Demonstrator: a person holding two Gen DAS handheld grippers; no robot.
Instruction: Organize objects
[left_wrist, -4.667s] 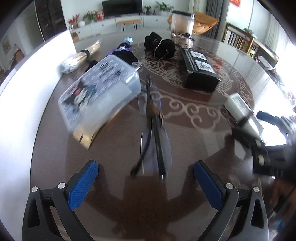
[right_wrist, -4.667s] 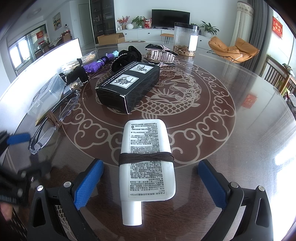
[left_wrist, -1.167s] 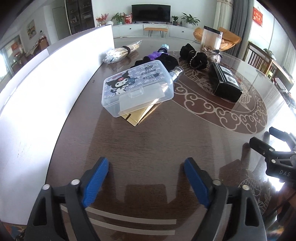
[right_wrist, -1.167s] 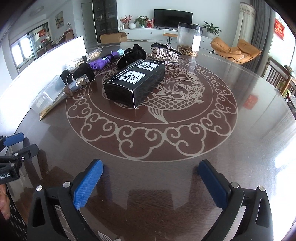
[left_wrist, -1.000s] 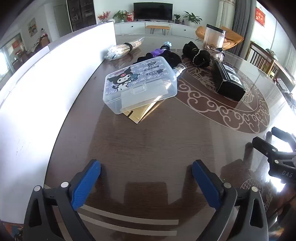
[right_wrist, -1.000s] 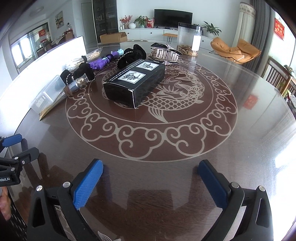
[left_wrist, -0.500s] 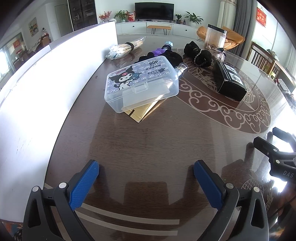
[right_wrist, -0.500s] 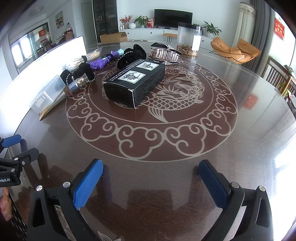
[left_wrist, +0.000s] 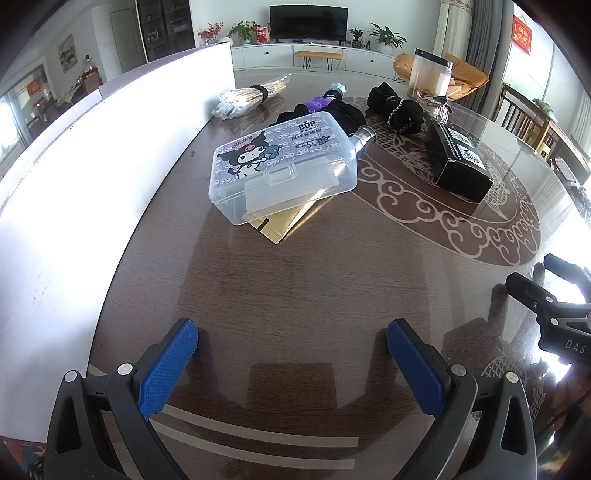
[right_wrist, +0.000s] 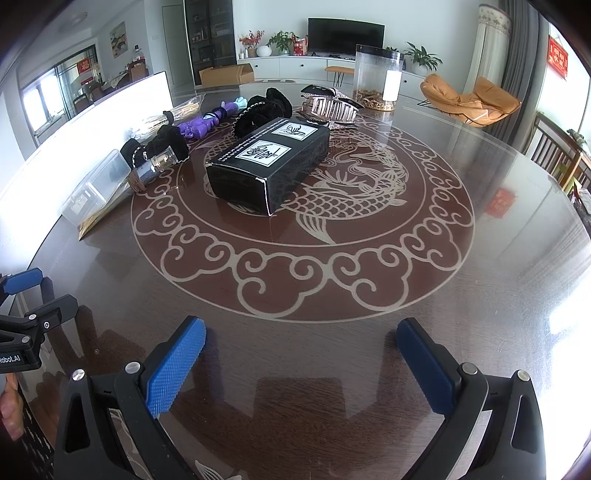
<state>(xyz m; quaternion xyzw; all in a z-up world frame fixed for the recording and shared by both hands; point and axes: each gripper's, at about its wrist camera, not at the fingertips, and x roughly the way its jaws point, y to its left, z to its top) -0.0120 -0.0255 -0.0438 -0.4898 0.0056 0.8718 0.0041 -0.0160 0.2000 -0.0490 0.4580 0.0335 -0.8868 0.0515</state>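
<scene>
A clear plastic box with a cartoon lid (left_wrist: 284, 166) lies on a gold packet (left_wrist: 280, 227) at the table's left side, well ahead of my open left gripper (left_wrist: 291, 332). The box shows again as a clear plastic box (right_wrist: 98, 184) in the right wrist view. A black carton with white labels (right_wrist: 269, 162) lies on the dragon inlay, far ahead of my open right gripper (right_wrist: 301, 328). Nothing sits between either pair of blue pads. The right gripper (left_wrist: 546, 291) shows at the right edge of the left wrist view, and the left gripper (right_wrist: 33, 295) at the left edge of the right wrist view.
Along the far side lie a purple toy (right_wrist: 201, 123), black scrunchies (right_wrist: 264, 107), a small glass bottle (right_wrist: 155, 166), a bundle of sticks (left_wrist: 255, 94), a large hair claw (right_wrist: 328, 107) and a clear canister (right_wrist: 376, 77). A white board (left_wrist: 92, 155) walls the table's left edge.
Since 4.7 s ago the glasses in front of the left gripper and the white bottle in front of the right gripper are out of view. In the last second both grippers barely moved.
</scene>
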